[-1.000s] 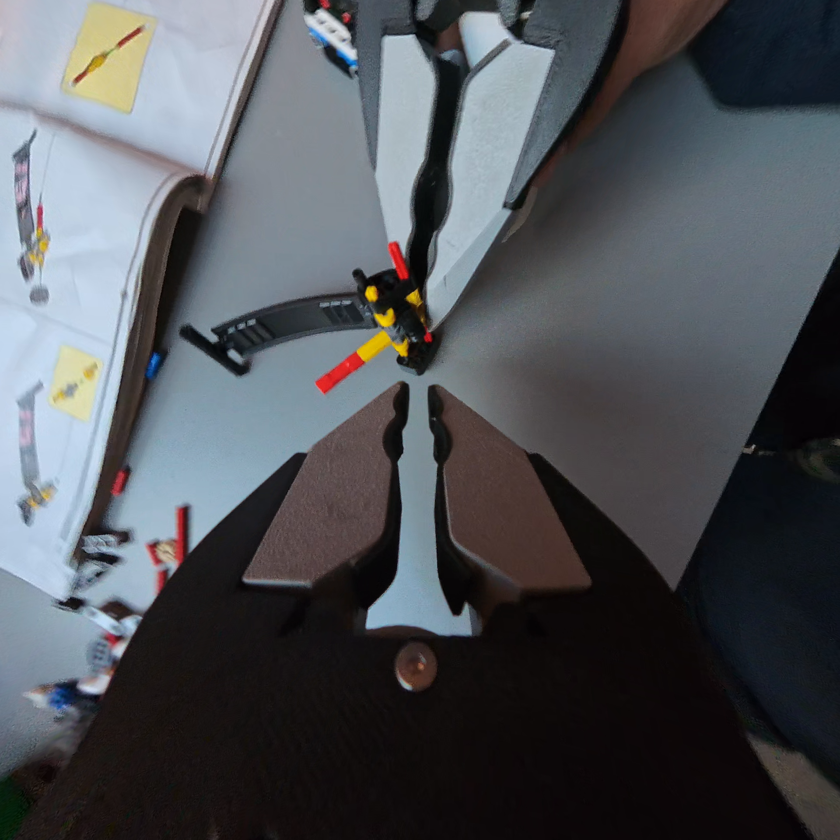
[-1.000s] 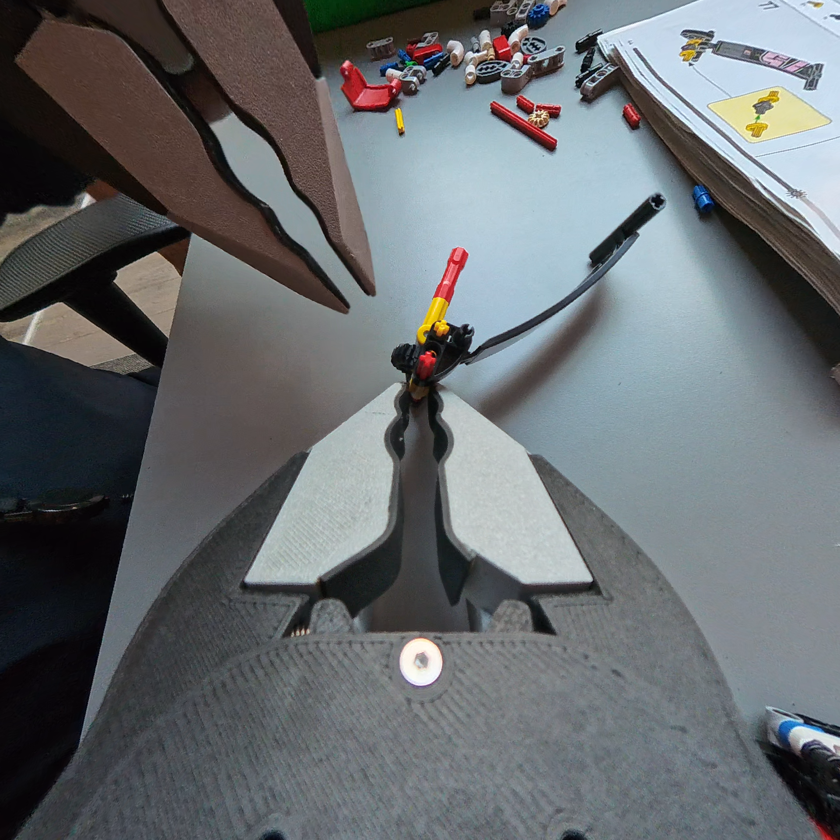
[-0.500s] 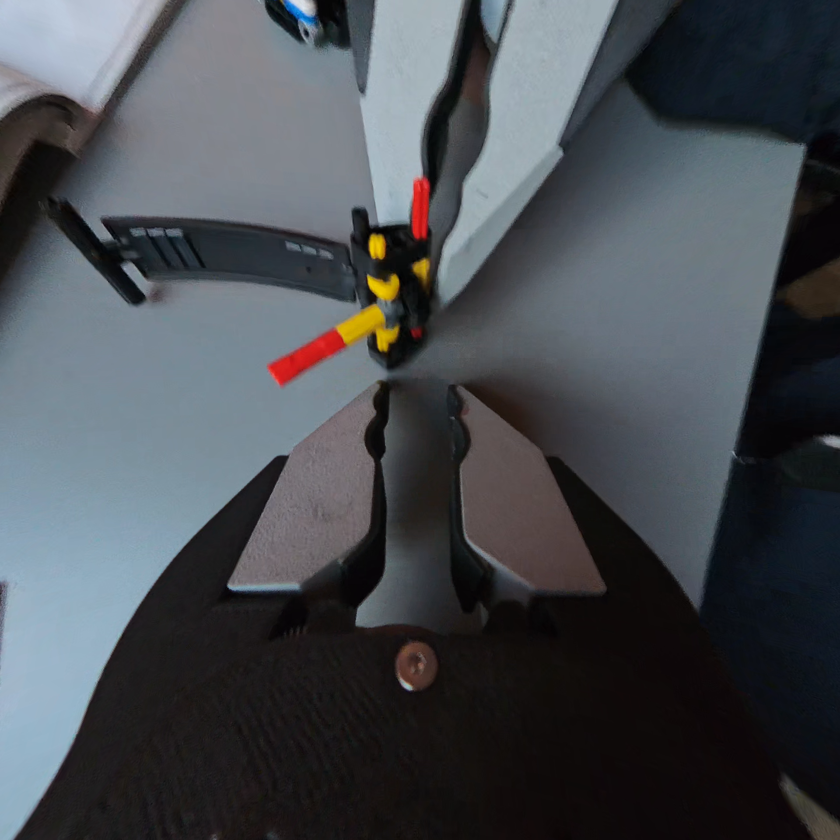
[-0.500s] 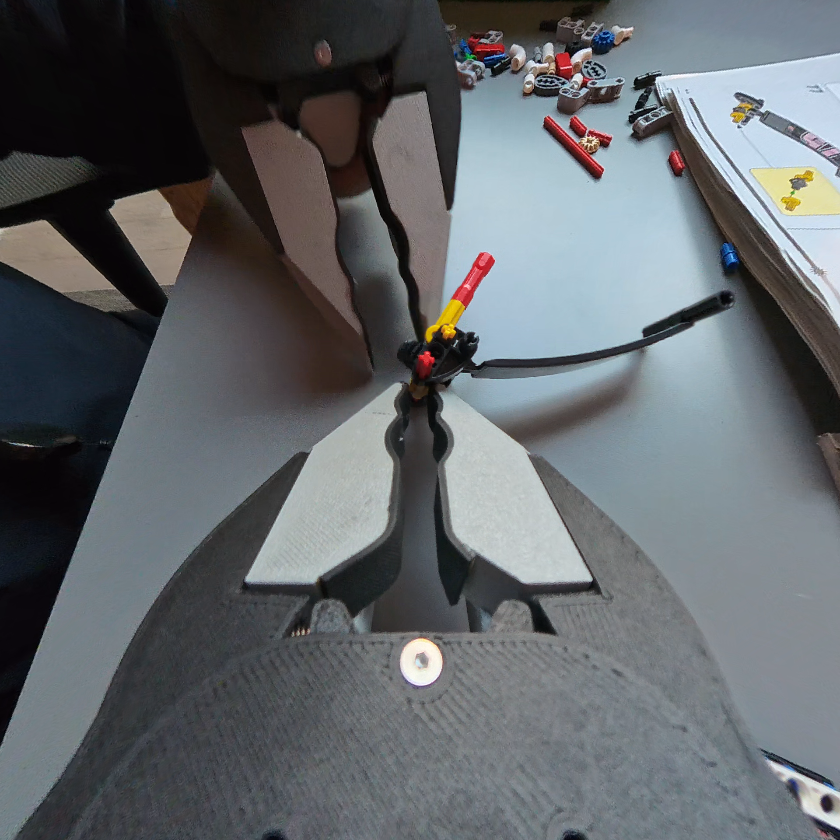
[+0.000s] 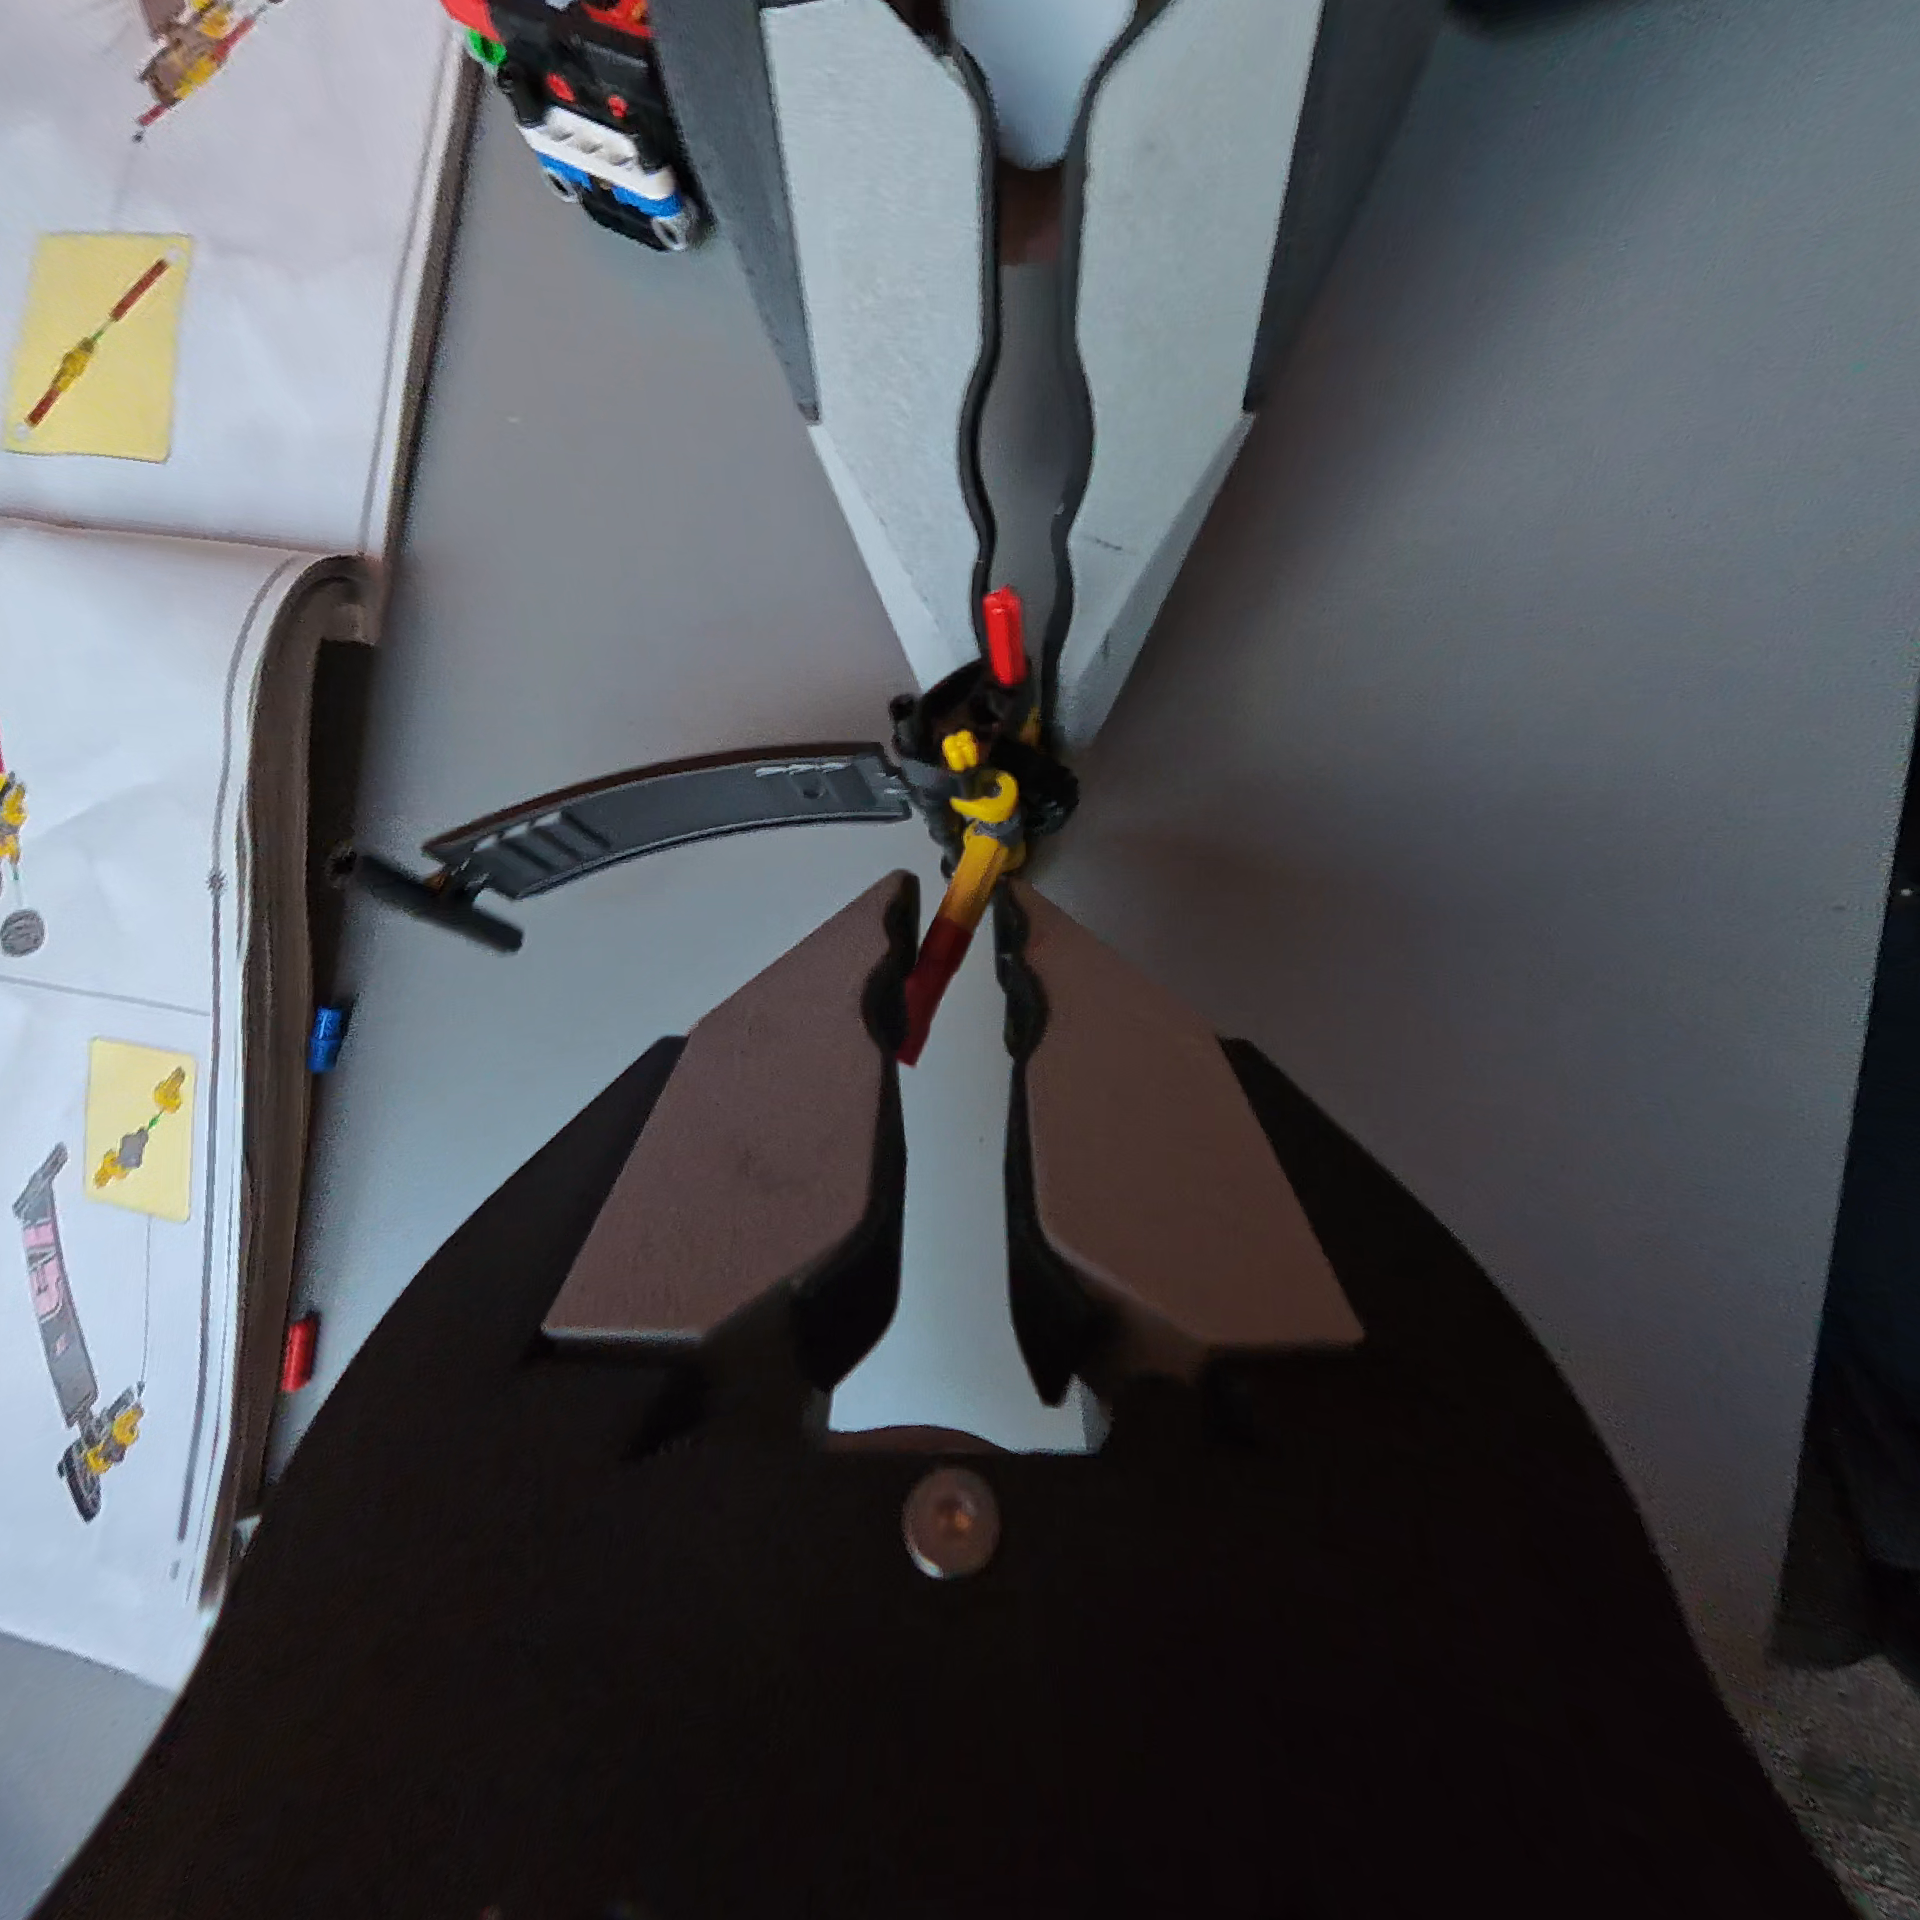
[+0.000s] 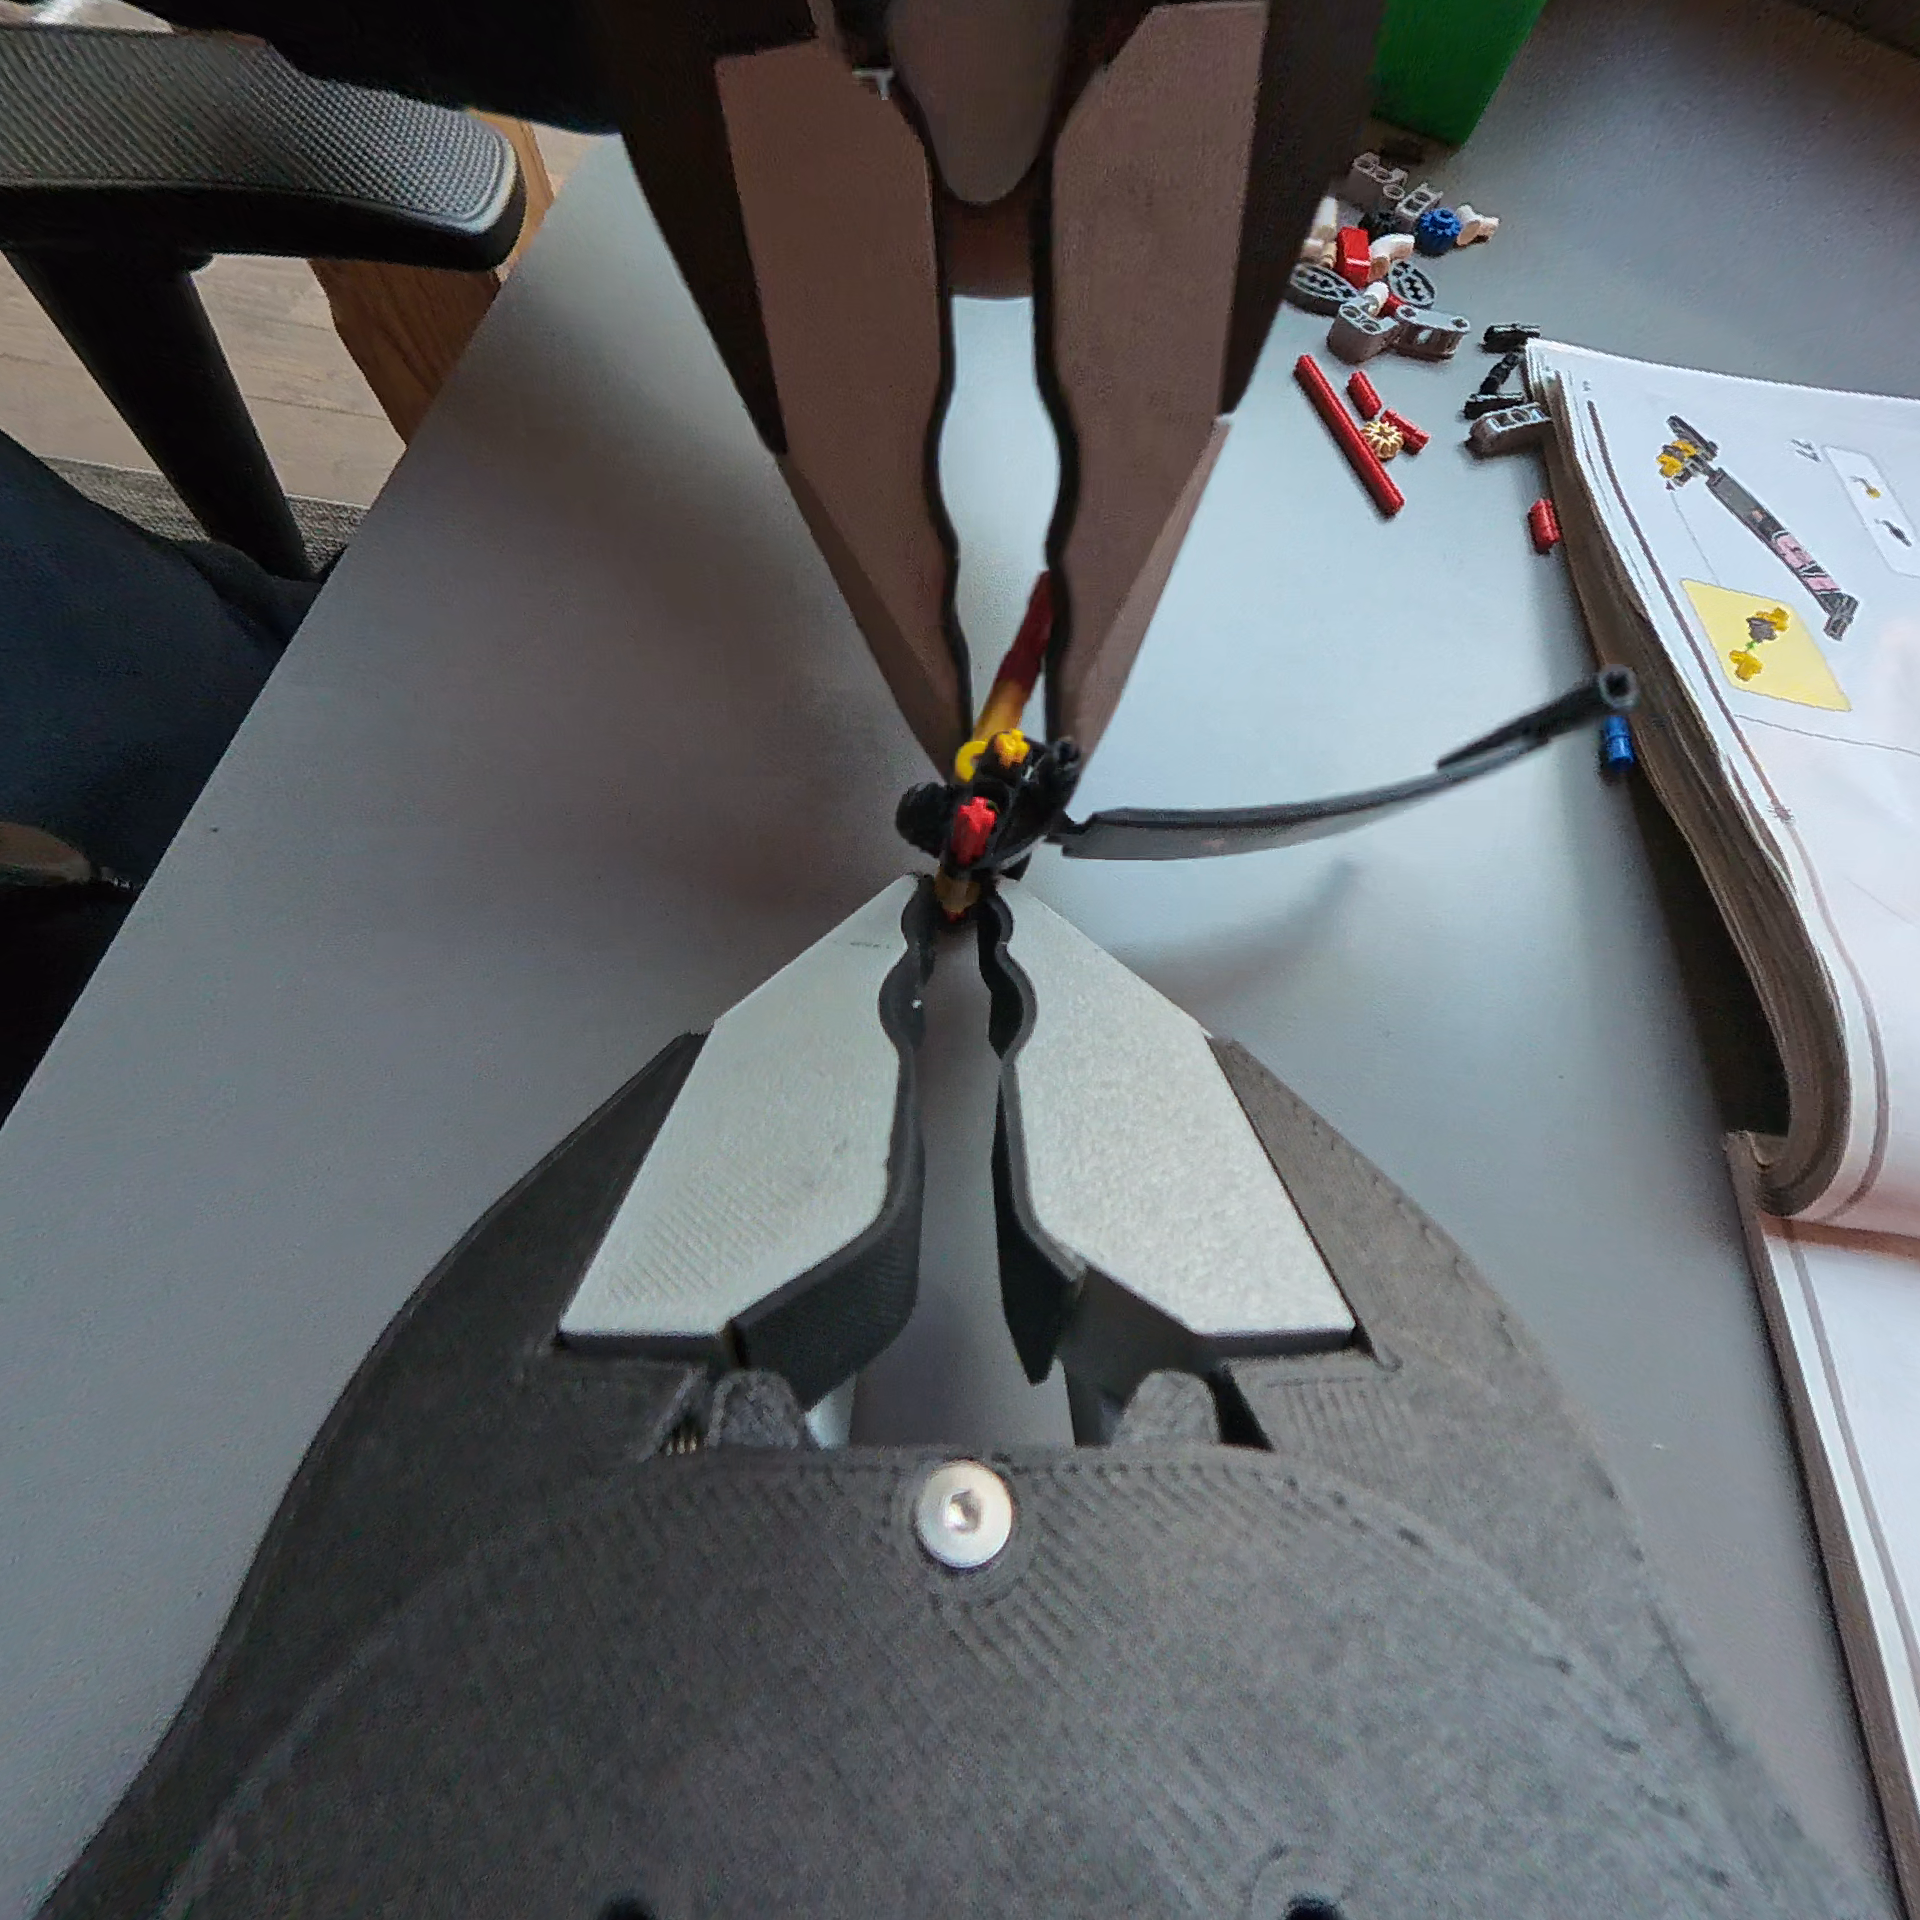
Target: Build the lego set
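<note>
Pinching a small black-and-yellow brick assembly [image 6: 987, 821], the right tongs [image 6: 956, 914] are kept steady.
Its red-and-yellow axle [image 5: 951, 935] is loosely straddled, ungripped, by the slightly spread left tongs [image 5: 961, 914] above the tabletop [image 5: 1455, 727].

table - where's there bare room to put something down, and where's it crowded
Bare grey table lies left of the grippers, toward the chair. A narrower strip runs between the curved black piece and the open booklet. It is crowded at the loose parts pile and beside the booklet's edge.
</note>
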Tool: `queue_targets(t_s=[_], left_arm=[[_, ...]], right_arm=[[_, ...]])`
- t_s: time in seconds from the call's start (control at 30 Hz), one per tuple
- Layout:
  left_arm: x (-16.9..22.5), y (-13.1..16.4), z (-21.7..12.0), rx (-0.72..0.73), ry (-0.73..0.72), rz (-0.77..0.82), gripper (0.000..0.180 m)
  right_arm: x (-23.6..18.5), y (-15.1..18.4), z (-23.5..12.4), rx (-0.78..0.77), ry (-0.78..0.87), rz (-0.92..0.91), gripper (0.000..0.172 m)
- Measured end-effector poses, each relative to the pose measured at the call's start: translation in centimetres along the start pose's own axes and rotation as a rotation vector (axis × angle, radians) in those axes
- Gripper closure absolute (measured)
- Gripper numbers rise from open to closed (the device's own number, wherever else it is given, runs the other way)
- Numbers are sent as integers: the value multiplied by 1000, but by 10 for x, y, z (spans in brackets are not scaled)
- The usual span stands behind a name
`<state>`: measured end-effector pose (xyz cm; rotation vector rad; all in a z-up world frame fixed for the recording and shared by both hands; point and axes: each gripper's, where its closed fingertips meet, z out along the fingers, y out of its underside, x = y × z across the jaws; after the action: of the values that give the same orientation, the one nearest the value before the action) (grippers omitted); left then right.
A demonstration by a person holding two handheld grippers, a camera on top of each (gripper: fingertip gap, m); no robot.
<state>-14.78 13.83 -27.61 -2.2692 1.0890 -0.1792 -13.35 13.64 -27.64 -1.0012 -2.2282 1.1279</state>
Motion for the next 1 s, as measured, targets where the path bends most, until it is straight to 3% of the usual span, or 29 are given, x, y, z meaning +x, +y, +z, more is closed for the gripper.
queue_targets(t_s=[0.1, 0.3, 0.57, 0.83, 1.0], left_arm=[[5, -3, 0, 12, -10, 43, 176], [9, -1, -6, -41, -50, 142, 176], [8, 3, -8, -130, -60, 194, 176], [6, 5, -7, -142, -74, 197, 176], [2, 5, -5, -136, -75, 173, 176]], right_arm=[[6, 1, 0, -6, 23, 50, 165], [2, 6, 4, -50, -1, 82, 143], [-3, -11, 0, 51, -77, 201, 126], [1, -19, 5, 77, -141, 332, 145], [5, -17, 4, 59, -102, 341, 146]])
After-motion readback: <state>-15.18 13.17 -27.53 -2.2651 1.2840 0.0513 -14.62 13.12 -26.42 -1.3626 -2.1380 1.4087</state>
